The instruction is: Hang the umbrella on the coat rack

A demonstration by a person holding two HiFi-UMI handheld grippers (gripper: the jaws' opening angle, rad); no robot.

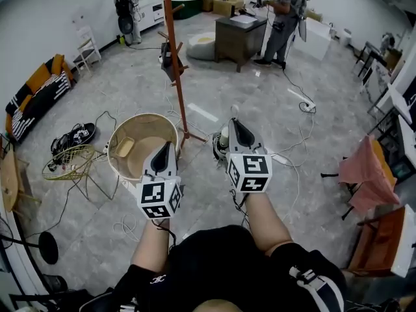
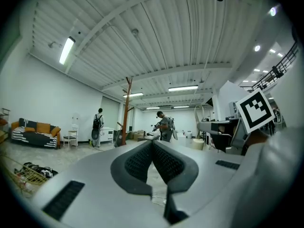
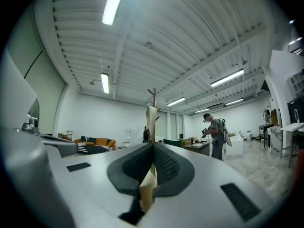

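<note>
The coat rack [image 1: 175,57] is a red-brown pole with pegs, standing on the floor ahead of me; something dark hangs on it. It also shows far off in the left gripper view as the coat rack [image 2: 127,110]. My right gripper [image 1: 235,125] is shut on the umbrella [image 1: 223,143], a pale and dark bundle hanging just under its tip. In the right gripper view a cream part of the umbrella [image 3: 151,120] is pinched between the jaws of the right gripper [image 3: 153,146] and rises above them. My left gripper [image 1: 164,151] is shut with nothing in it, as the left gripper [image 2: 152,144] also shows.
A round beige tub [image 1: 123,132] sits on the floor left of the rack's base, with a wire basket [image 1: 67,162] and shoes [image 1: 73,136] beyond. Cables [image 1: 294,156] trail over the floor. Two people [image 1: 281,19] stand near a desk [image 1: 238,39]. A pink cloth [image 1: 361,169] hangs at right.
</note>
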